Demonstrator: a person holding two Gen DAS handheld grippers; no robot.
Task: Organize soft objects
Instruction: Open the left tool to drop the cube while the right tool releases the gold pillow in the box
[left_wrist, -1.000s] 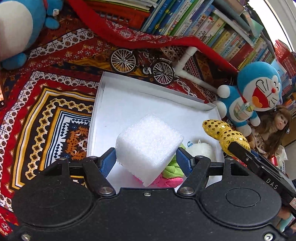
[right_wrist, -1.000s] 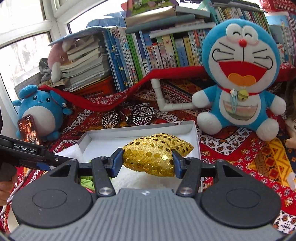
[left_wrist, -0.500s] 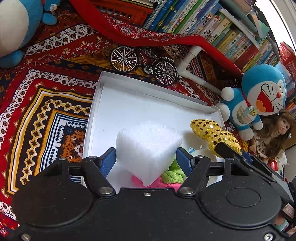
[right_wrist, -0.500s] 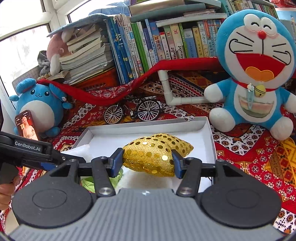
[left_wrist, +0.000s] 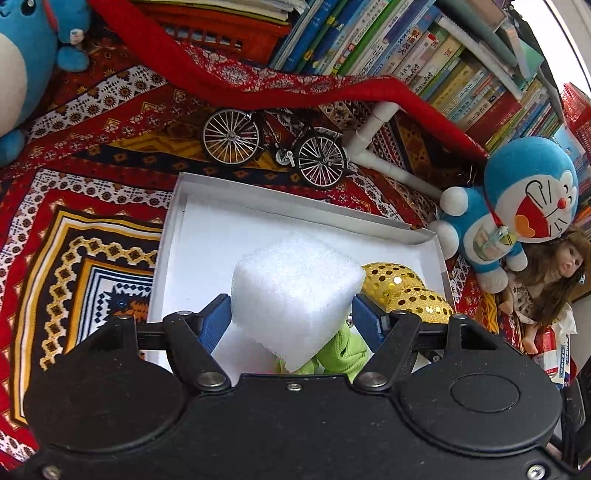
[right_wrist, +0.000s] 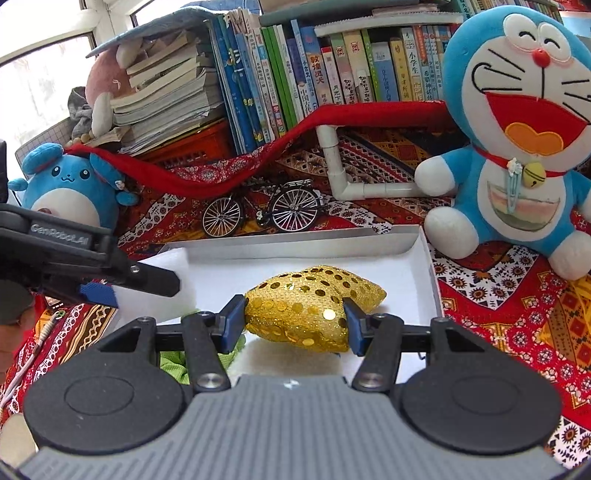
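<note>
Left gripper (left_wrist: 291, 319) is pinching the white foam cube (left_wrist: 295, 291), right gripper (right_wrist: 295, 325) is pinching the gold sequin pouch (right_wrist: 314, 306); I'd be lowering both gently toward the white box (left_wrist: 295, 210) far edge, clear of the green cloth (left_wrist: 341, 349).

Grainy white foam cube (left_wrist: 295, 291), shiny sequinned gold cushion (right_wrist: 314, 306), matt white box (right_wrist: 424, 254).

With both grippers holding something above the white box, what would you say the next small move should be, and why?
Probably lower the left gripper and release the white foam cube onto the bare floor of the white box. The cube is clamped above that free area, while the right gripper holds the gold sequin cushion beside it, near the green cloth.
</note>
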